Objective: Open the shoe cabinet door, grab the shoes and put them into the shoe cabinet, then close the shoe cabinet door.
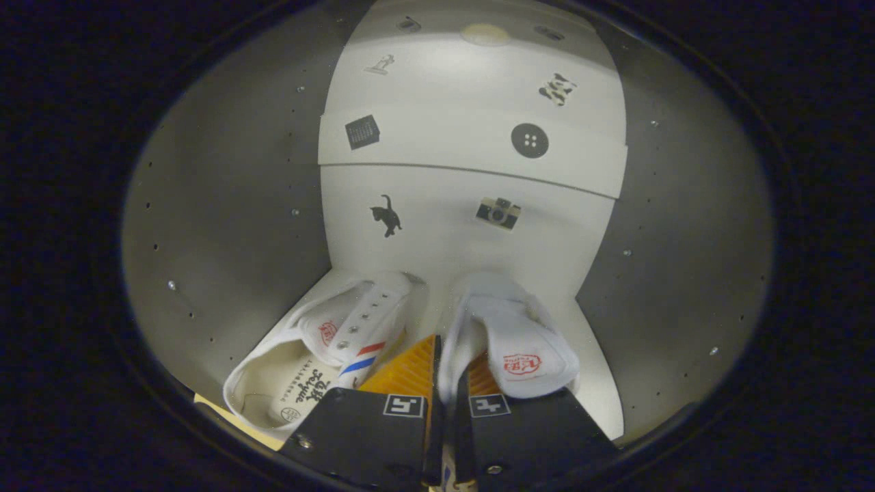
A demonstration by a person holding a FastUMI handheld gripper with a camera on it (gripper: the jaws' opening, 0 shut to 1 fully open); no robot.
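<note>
- Nearest to me, the gripper (448, 372) has its two fingers drawn almost together, and I see them pinching the inner side wall of the right shoe (509, 342) between them
- One finger sits outside that shoe, in the gap between the pair, and the other reaches inside its opening, under the tongue with the red stamp
- Just to the left of the fingers lies the left shoe (321, 355), a white canvas sneaker, tipped so that I look into its opening; it shows dark print on the insole, a row of eyelets, and a red and blue stripe on the side near my finger
- The two shoes lie side by side, close together, toes pointing away from me, and both rest on the white shelf floor (601, 383) inside the shoe cabinet (232, 205)
- Their toes reach up to or very near the white back panel (437, 225); I cannot tell if they touch it
- Beyond the shoes that panel rises with small stickers on it: a black cat, a camera, a round button, a dark square and a few more higher up
- Grey side walls with rows of small holes stand to either side of the panel
</note>
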